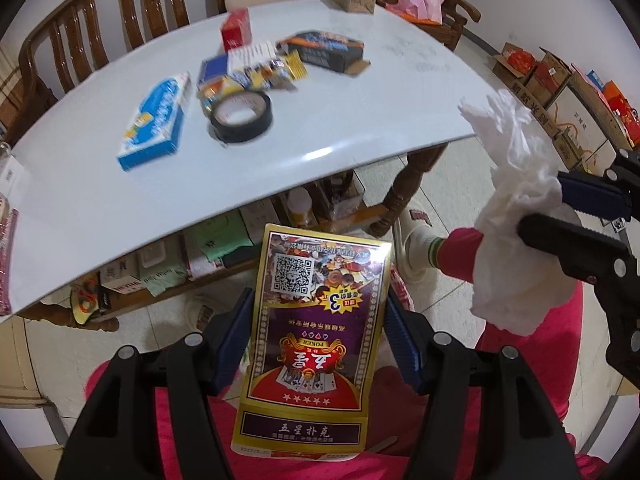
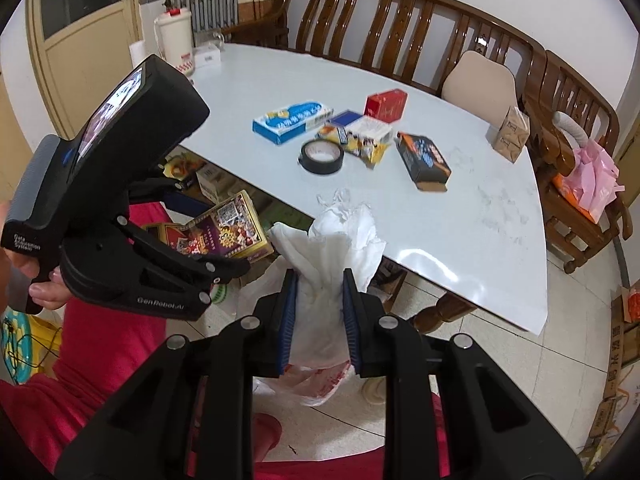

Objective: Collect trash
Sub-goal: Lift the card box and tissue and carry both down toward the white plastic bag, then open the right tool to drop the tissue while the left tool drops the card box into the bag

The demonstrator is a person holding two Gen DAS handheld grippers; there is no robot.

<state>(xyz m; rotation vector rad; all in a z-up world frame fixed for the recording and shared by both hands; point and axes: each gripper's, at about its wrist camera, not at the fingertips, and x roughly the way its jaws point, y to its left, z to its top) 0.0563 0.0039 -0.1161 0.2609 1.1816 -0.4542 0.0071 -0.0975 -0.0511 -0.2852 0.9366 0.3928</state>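
My left gripper [image 1: 318,312] is shut on a gold and purple playing-card box [image 1: 320,264], held upright below the white table's front edge [image 1: 360,152] over a person's red-clad lap. My right gripper [image 2: 319,280] is shut on a crumpled white tissue [image 2: 340,232], which also shows at the right of the left wrist view as the tissue [image 1: 508,184]. A white plastic bag with red print [image 2: 316,380] lies below the tissue. On the table [image 2: 440,220] stay a blue box [image 1: 156,120], a black tape roll [image 1: 242,116], a red box [image 1: 236,30], a dark box [image 1: 324,50] and several wrappers [image 1: 256,72].
A wooden bench [image 2: 400,12] and a beige chair [image 2: 480,76] stand behind the table. A brown carton [image 2: 510,132] sits at its far corner and a white kettle [image 2: 174,36] at the left end. Cardboard boxes [image 1: 560,80] line the floor. Clutter fills the shelf under the table [image 1: 224,244].
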